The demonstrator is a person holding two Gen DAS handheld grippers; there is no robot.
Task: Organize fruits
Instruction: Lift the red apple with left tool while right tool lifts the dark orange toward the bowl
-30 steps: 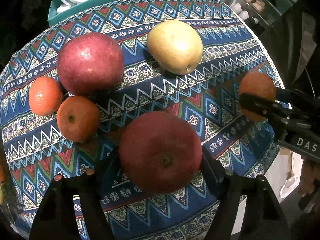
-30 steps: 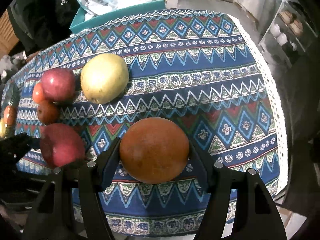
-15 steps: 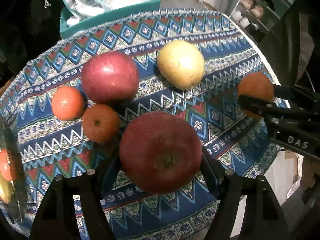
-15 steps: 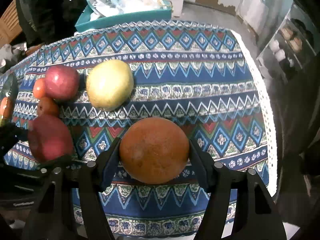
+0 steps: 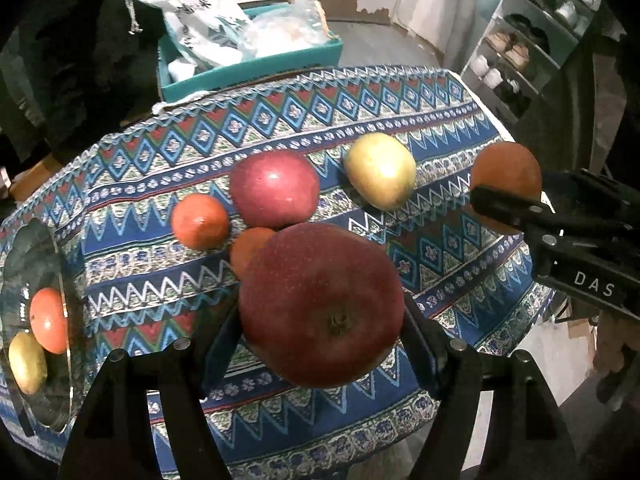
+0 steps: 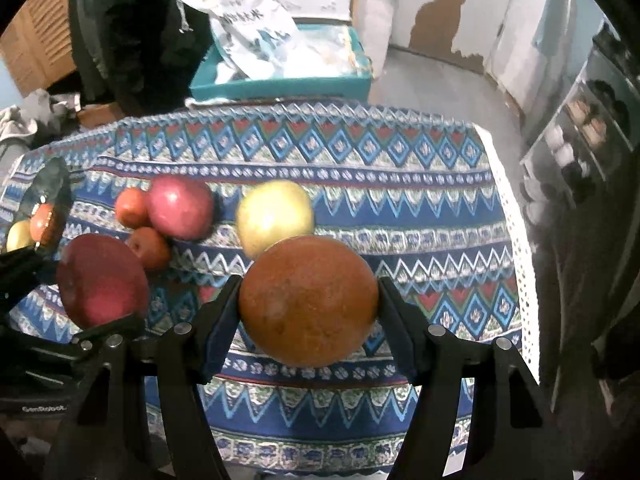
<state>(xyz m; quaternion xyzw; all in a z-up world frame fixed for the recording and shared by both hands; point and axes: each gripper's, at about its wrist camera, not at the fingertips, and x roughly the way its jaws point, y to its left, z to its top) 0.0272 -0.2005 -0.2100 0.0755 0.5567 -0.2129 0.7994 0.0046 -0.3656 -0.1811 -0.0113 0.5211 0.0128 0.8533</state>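
Observation:
My left gripper [image 5: 320, 334] is shut on a big red apple [image 5: 322, 306] and holds it above the patterned tablecloth [image 5: 360, 104]. My right gripper [image 6: 308, 300] is shut on a large orange [image 6: 308, 300], also lifted off the cloth; the same orange [image 5: 506, 172] shows at the right of the left wrist view. On the cloth lie a second red apple [image 5: 274, 188], a yellow-green fruit [image 5: 380, 168] and two small oranges [image 5: 200, 220] [image 5: 250, 248]. A glass bowl [image 5: 28, 256] at the left edge holds an orange and a yellow fruit.
A teal box [image 5: 256, 64] with plastic bags stands behind the table. A shelf rack [image 5: 520, 52] with shoes is at the far right. The cloth's white lace edge [image 6: 516, 240] marks the table's right side, with floor beyond it.
Both grippers have risen with their fruit, so the table looks smaller and farther below. The glass bowl has come into view at the left. Neither grip has altered.

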